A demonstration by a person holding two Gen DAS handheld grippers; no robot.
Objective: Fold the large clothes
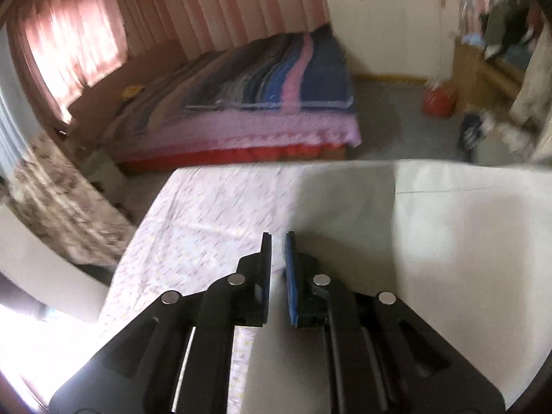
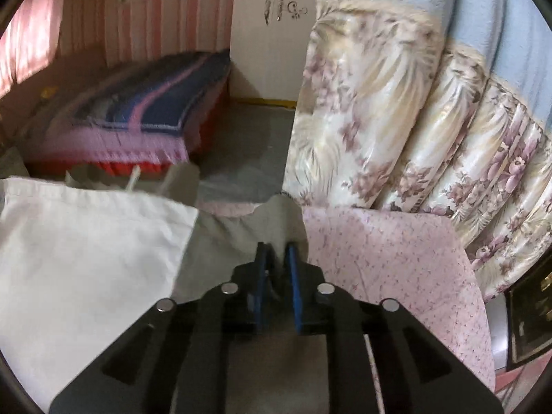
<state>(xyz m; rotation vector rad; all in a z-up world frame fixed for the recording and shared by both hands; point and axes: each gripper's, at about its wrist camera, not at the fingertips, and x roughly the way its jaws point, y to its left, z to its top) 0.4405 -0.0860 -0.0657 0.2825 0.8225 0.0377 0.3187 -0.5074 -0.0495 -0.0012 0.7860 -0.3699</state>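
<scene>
A large white garment (image 1: pixel 448 241) lies on a work surface covered with a pink flowered sheet (image 1: pixel 193 214). My left gripper (image 1: pixel 277 241) hovers over the garment's left edge, its jaws a narrow gap apart, holding nothing I can see. In the right wrist view the white garment (image 2: pixel 86 241) lies at the left, and a grey-white fold of it (image 2: pixel 283 214) rises between the blue pads. My right gripper (image 2: pixel 276 252) is shut on that fold. The pink sheet (image 2: pixel 386 262) lies to the right.
A bed with a striped blue and pink blanket (image 1: pixel 269 79) stands across a grey floor (image 1: pixel 390 117). A red object (image 1: pixel 440 101) and a wooden cabinet (image 1: pixel 483 76) stand at the far right. A flowered quilt (image 2: pixel 414 120) hangs close on the right.
</scene>
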